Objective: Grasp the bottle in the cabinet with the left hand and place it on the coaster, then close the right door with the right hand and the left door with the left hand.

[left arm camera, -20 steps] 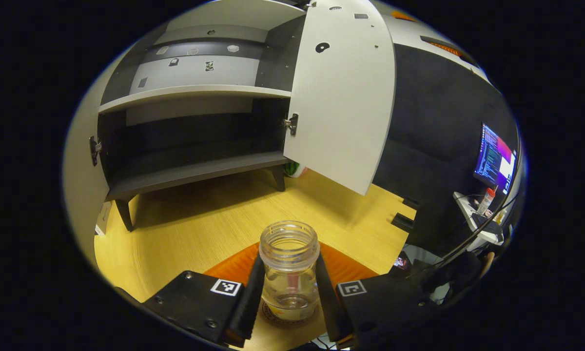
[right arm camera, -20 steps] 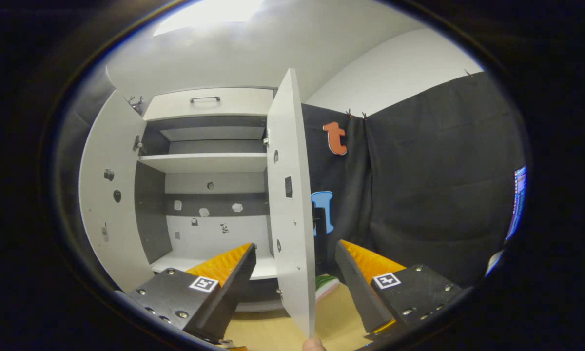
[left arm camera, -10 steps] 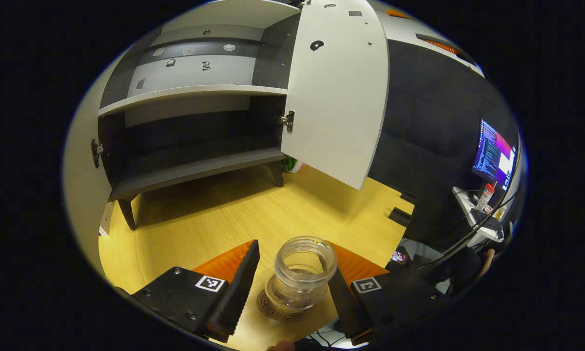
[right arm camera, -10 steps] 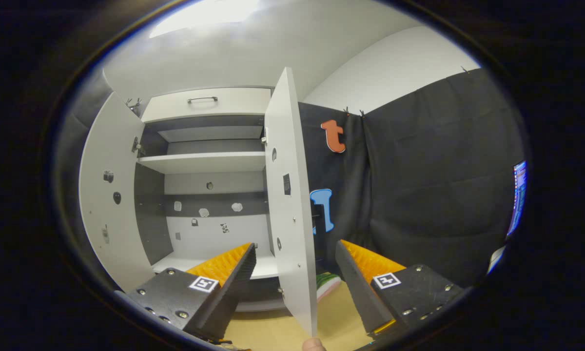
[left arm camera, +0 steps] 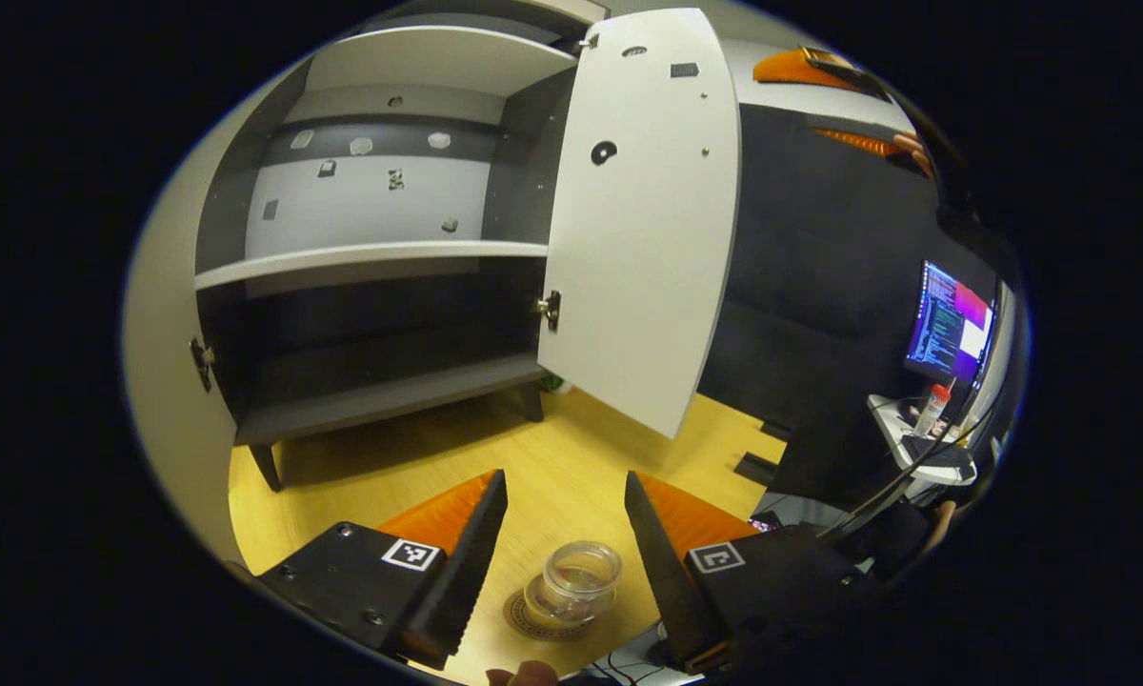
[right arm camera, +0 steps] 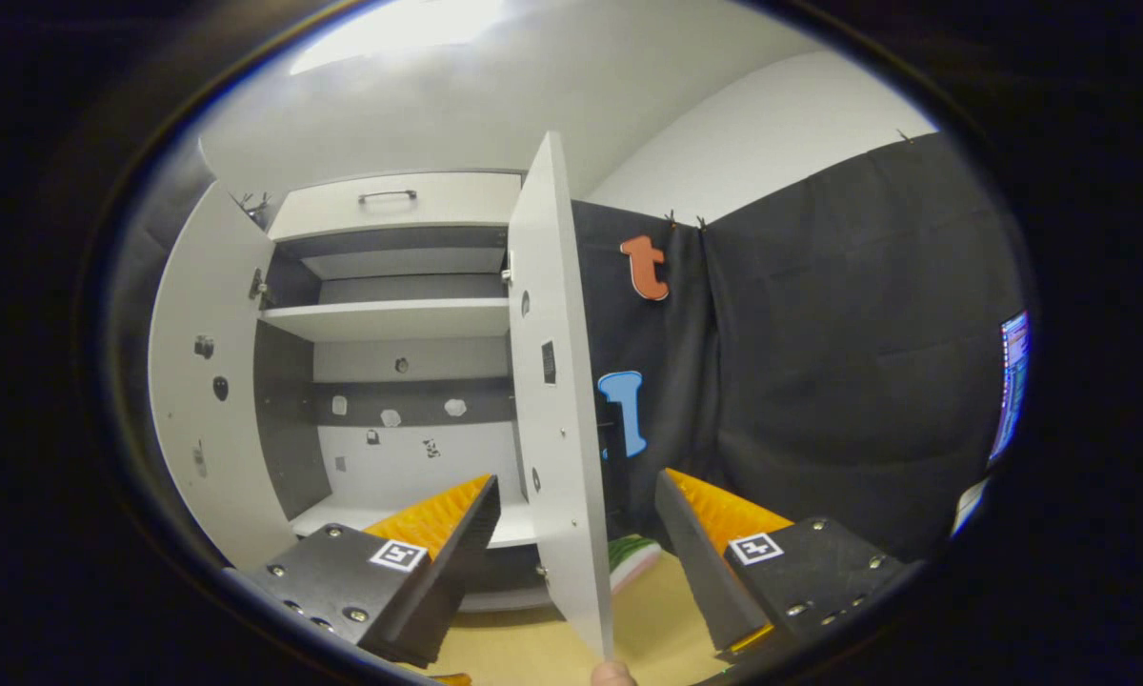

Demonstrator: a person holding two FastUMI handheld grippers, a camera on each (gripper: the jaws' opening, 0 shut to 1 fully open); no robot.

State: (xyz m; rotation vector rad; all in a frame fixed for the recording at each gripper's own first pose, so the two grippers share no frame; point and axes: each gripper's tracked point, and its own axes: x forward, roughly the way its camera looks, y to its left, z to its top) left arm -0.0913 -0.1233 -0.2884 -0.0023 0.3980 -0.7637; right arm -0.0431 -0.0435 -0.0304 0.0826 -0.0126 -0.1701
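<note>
Above bottle (left arm camera: pixel 572 593) on coaster (left arm camera: pixel 533 619), left tongs (left arm camera: pixel 562 495) wide, empty

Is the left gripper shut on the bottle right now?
No: in the left gripper view the left gripper is open, its fingers apart and above the bottle, which stands free on the coaster.

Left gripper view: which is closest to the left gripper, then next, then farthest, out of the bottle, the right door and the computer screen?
From the left gripper:
1. Bottle, right between its fingers, standing on the coaster.
2. Right door, open, ahead and above.
3. Computer screen, far off to the right.
</note>
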